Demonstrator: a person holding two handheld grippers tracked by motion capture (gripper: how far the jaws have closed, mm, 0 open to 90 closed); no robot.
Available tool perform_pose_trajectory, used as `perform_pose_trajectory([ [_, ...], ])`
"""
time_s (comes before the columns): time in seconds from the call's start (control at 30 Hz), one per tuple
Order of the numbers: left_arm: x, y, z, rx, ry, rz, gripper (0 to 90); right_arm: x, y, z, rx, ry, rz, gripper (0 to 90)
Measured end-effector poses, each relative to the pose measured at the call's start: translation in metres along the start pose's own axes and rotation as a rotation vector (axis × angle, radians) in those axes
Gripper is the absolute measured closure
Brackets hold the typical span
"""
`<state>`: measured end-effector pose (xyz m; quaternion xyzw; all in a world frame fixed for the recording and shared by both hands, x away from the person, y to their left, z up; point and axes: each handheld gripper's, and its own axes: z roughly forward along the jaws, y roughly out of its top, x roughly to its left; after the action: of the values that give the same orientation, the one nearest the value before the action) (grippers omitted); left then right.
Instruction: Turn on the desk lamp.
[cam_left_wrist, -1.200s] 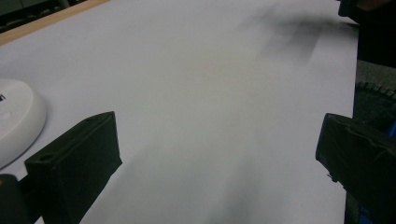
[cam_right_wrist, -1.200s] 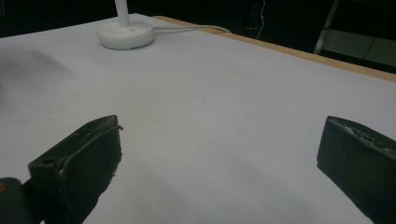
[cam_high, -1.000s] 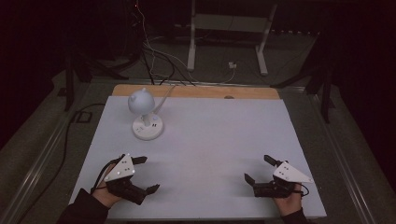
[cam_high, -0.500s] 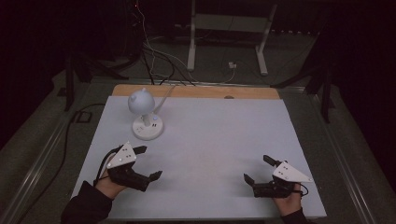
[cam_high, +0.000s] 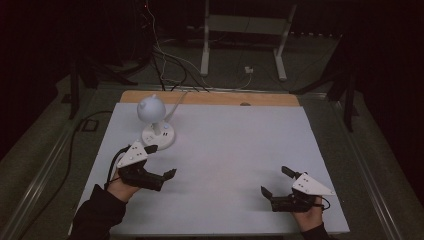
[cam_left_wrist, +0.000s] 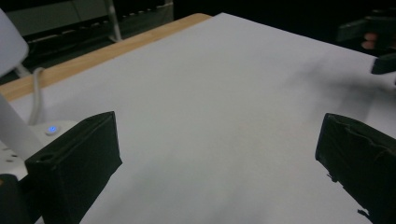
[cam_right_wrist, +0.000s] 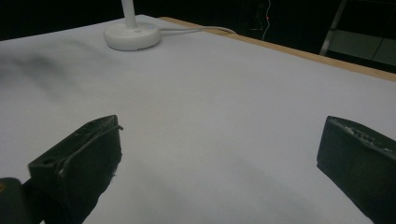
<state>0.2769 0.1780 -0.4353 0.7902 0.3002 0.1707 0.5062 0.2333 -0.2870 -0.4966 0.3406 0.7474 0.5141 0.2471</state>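
A white desk lamp (cam_high: 152, 112) with a round head and a round base stands at the back left of the white table top (cam_high: 235, 145). My left gripper (cam_high: 161, 161) hovers just in front of the lamp base, open, nothing between its jaws. In the left gripper view the gripper (cam_left_wrist: 217, 154) frames bare table, with the lamp base (cam_left_wrist: 18, 144) and its blue light beside the left jaw. My right gripper (cam_high: 274, 180) rests near the front right, open and empty. The right gripper view looks past the gripper (cam_right_wrist: 219, 154) across the table to the lamp base (cam_right_wrist: 131, 36).
A wooden strip (cam_high: 210, 98) edges the table's far side, and the lamp's white cable (cam_high: 172, 107) runs over it. Behind stand a metal stand (cam_high: 245, 45) and loose cables on the dark floor. The other gripper (cam_left_wrist: 378, 42) shows far off in the left gripper view.
My left gripper has moved forward and a little right, closer to the lamp base. The right gripper has stayed where it was.
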Motion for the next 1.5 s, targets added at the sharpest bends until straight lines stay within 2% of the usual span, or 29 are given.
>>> perform_pose_trajectory([
  [0.1,0.002,0.004,0.004,-0.002,0.024,-0.012,0.5,0.0,0.0,0.0,0.001,0.002,-0.001,0.0],
  [0.23,0.004,0.007,0.01,0.001,0.058,-0.002,0.5,0.0,0.0,0.001,0.003,0.004,0.001,0.0],
  [0.3,0.007,0.007,0.016,0.012,0.086,-0.011,0.4,0.001,0.0,0.001,0.002,0.005,-0.002,0.0],
  [0.4,0.009,0.007,0.02,0.019,0.106,-0.022,0.5,0.0,0.0,0.001,0.003,0.005,0.0,0.0],
  [0.47,0.011,0.006,0.024,0.028,0.098,-0.034,0.5,0.0,0.0,0.001,0.004,0.007,0.001,0.0],
  [0.53,0.013,0.006,0.026,0.032,0.107,-0.032,1.1,0.0,0.0,0.0,0.003,0.007,-0.001,0.0],
  [0.6,0.015,0.006,0.028,0.028,0.126,-0.05,1.0,0.0,0.0,0.001,0.002,0.008,0.003,0.0],
  [0.67,0.018,0.007,0.03,0.026,0.119,-0.062,1.0,0.0,0.0,0.001,0.003,0.008,0.001,0.0],
  [0.73,0.019,0.007,0.033,0.026,0.14,-0.061,1.0,0.0,0.0,0.001,0.004,0.008,0.0,0.0],
  [0.93,0.026,0.005,0.044,0.044,0.191,-0.098,1.0,0.0,0.0,0.001,0.004,0.011,0.001,0.0],
  [1.0,0.027,0.004,0.048,0.056,0.216,-0.092,1.0,0.0,0.0,0.002,0.005,0.011,0.002,0.0],
  [1.07,0.029,0.002,0.052,0.074,0.245,-0.105,1.0,0.0,0.0,0.001,0.008,0.012,-0.002,0.0],
  [1.23,0.036,0.0,0.059,0.076,0.276,-0.149,1.0,0.0,0.0,0.001,0.006,0.014,0.001,0.0],
  [1.33,0.035,0.001,0.064,0.064,0.362,-0.168,1.0,0.0,0.0,0.002,0.007,0.019,0.002,0.0],
  [1.4,0.037,0.001,0.067,0.074,0.373,-0.18,1.0,0.0,0.0,0.002,0.008,0.02,0.002,0.0],
  [1.43,0.038,0.001,0.069,0.078,0.392,-0.185,1.0,0.0,-0.001,0.002,0.009,0.02,-0.002,0.0],
  [1.5,0.039,0.0,0.071,0.077,0.391,-0.204,1.0,0.0,0.0,0.002,0.009,0.021,-0.001,0.0],
])
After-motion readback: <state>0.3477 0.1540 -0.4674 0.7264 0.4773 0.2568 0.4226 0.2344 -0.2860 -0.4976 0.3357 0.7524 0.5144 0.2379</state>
